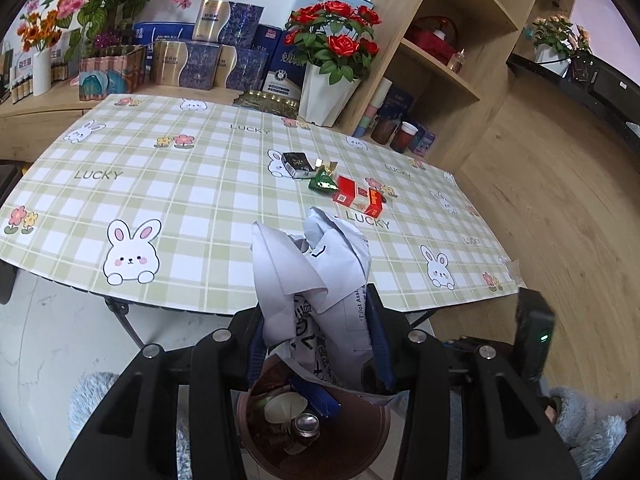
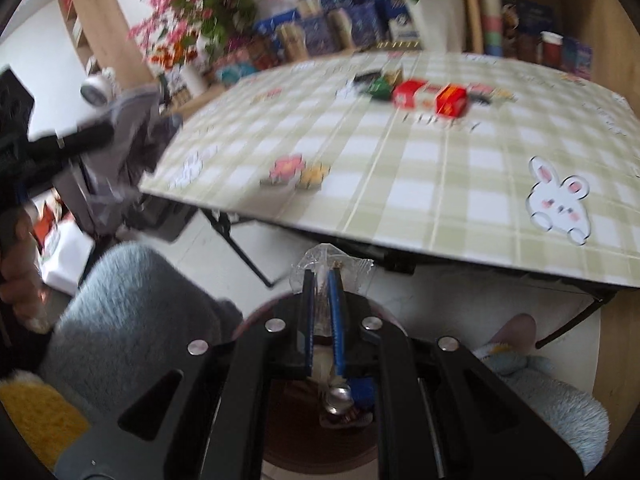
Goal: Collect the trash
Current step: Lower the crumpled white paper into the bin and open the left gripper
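My left gripper [image 1: 316, 312] is shut on a crumpled sheet of white printed paper [image 1: 320, 256], held just above a round brown bin [image 1: 372, 428] on the floor. The bin holds several scraps and a small jar. In the right wrist view my right gripper [image 2: 320, 280] is shut on a thin clear plastic wrapper [image 2: 332, 260], also over the brown bin [image 2: 288, 440]. On the checked tablecloth lie a black box [image 1: 298, 164], a green wrapper [image 1: 322, 182] and a red box [image 1: 358, 198]. The right wrist view is blurred; it shows the crumpled paper [image 2: 132, 128] at the far left.
The folding table [image 1: 160, 184] stands just beyond the bin, its front edge close to both grippers. Gift boxes, flower pots [image 1: 326, 96] and a wooden shelf [image 1: 440, 60] line the back. A person's fuzzy grey-blue legs [image 2: 132, 312] flank the bin. Wooden floor lies to the right.
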{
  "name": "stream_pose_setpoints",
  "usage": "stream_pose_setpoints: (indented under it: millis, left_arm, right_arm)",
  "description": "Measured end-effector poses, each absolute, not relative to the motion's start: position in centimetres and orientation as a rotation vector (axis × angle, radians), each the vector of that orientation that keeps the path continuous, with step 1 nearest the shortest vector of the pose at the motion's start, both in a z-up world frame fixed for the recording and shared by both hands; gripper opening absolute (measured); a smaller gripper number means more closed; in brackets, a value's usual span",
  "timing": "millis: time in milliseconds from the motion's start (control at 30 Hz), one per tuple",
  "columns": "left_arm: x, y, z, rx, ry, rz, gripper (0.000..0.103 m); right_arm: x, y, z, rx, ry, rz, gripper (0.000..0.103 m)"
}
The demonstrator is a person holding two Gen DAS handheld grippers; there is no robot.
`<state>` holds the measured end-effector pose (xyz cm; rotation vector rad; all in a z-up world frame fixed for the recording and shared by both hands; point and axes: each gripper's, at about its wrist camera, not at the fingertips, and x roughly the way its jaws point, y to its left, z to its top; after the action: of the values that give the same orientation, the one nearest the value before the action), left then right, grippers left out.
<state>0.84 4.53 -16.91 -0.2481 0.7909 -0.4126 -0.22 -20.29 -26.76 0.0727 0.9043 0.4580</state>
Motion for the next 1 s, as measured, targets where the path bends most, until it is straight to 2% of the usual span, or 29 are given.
stream_pose_setpoints:
  millis: [467,567,667,733,800,933,1000]
  left_arm:
    - [0.6,4.0,-17.8,-0.267,0.822,-0.434,0.043]
    - [0.6,3.8,-17.9,-0.266,0.825,-0.436,0.043]
    - [0.5,3.6,-17.9,-0.250,0.826,-0.433,0.043]
    - [0.4,3.3,-17.9,-0.233,0.822,-0.431,0.044]
    - [0.2,3.0,-18.0,-0.211,0.817,-0.433,0.044]
    - [-0.1,2.3,-18.7,-0.164,0.801,-0.439,0.044]
    - [-0.3,1.8,-19.2,-0.117,0.792,-0.445,0.044]
  right_arm:
    - [-0.5,-19.2,-27.5,0.020,0.937,0.478,0.014]
    - [-0.6,-19.7,-27.1,0.040,0.915,0.461,0.033]
    - [-0.6,-20.4,-26.6,0.052,0.890,0.424,0.033]
    - [-0.7,-20.9,-25.9,0.056,0.850,0.386,0.040]
    - [-1.1,-21.9,-24.7,0.068,0.765,0.312,0.085]
    - [-1.9,-23.8,-22.6,0.085,0.618,0.204,0.097]
    - [-2.2,-24.5,-22.0,0.069,0.564,0.156,0.097]
